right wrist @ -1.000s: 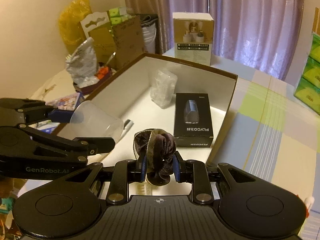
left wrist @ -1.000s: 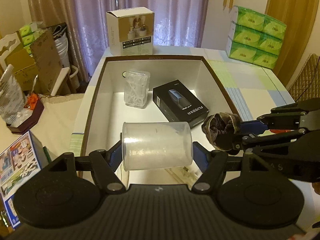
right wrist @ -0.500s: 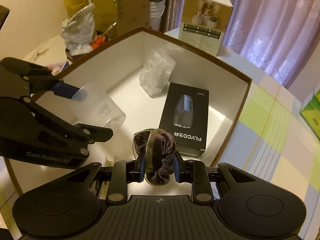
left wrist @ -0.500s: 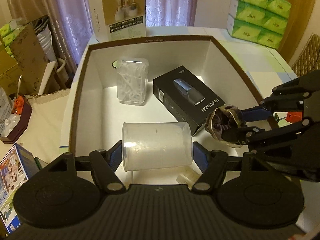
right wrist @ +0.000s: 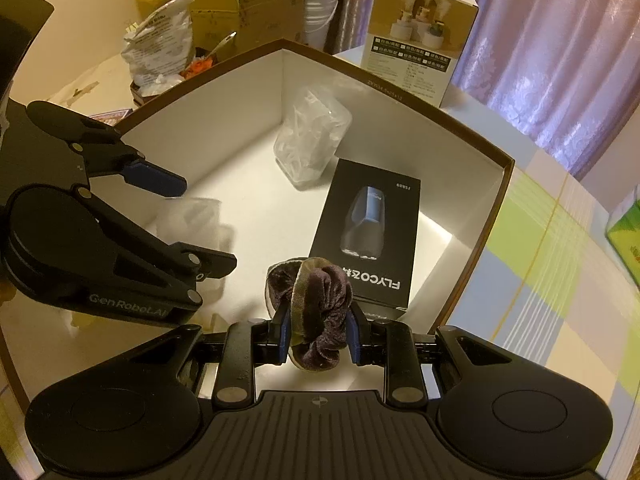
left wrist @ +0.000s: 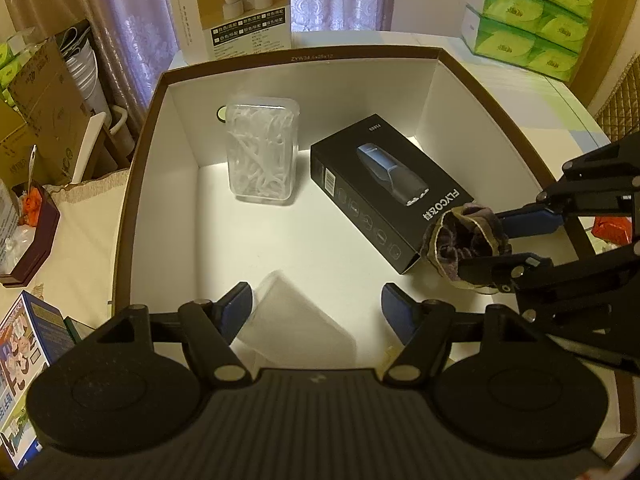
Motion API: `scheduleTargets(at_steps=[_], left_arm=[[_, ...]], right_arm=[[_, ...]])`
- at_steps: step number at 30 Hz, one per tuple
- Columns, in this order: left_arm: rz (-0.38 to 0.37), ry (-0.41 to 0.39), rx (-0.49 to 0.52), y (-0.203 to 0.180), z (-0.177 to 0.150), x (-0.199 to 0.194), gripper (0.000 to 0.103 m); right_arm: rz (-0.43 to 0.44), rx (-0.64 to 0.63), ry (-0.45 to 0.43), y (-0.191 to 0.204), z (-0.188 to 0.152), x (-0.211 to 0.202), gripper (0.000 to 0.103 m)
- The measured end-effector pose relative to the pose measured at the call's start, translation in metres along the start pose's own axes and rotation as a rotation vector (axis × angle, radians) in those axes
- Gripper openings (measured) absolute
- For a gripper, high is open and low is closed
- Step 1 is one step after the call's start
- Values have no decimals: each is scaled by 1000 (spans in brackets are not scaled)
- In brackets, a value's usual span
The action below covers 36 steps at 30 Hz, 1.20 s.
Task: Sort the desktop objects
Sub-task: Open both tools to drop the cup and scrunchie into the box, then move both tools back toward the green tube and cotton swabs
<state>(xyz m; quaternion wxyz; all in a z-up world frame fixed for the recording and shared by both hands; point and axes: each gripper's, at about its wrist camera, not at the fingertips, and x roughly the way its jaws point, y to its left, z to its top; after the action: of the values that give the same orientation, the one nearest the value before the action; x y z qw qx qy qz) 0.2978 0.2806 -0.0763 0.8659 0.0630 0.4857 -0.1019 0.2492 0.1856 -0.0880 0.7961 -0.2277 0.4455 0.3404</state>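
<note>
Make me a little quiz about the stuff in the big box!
1. True or false: the right tongs are shut on the scrunchie.
2. What blurry thing is below the open left tongs?
3. The black box lies: A) in the big box B) on the table outside it.

Key: 1 true. 2 the clear cup. 3 A.
</note>
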Motion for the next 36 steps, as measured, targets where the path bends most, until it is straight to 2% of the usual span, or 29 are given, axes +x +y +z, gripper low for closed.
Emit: scheduleTargets(at_steps=[2,4,5,8,12,17,27,36], left_arm=[[-3,-4,-2,0,1,-2,68],[-4,-8,-5,0,2,-4,69],[-4,-10,-5,0,2,-5,69],[-3,-14,-14,1,1,-10,72],[-3,-19,-19,-1,-3,-20,75],[2,-24,-35,-1,-11,-34,78],[53,-48,-85,1,-25,-66,91],[90,-73,-114,-8,-42,-100,97]], right_arm=[[6,-4,0,0,0,0,26],[18,-15,-2,1,0,-1,36],[18,-19,-9,2,-1,-2,46],[13,-36,-43,5,-3,-8,63],[24,-35,-71,6,-7,-17,75],[33,-36,-101,8,-14,-29,83],[32,-16,-140,21,-28,-52,100],[24,50,-154,31,-46,-77,101]])
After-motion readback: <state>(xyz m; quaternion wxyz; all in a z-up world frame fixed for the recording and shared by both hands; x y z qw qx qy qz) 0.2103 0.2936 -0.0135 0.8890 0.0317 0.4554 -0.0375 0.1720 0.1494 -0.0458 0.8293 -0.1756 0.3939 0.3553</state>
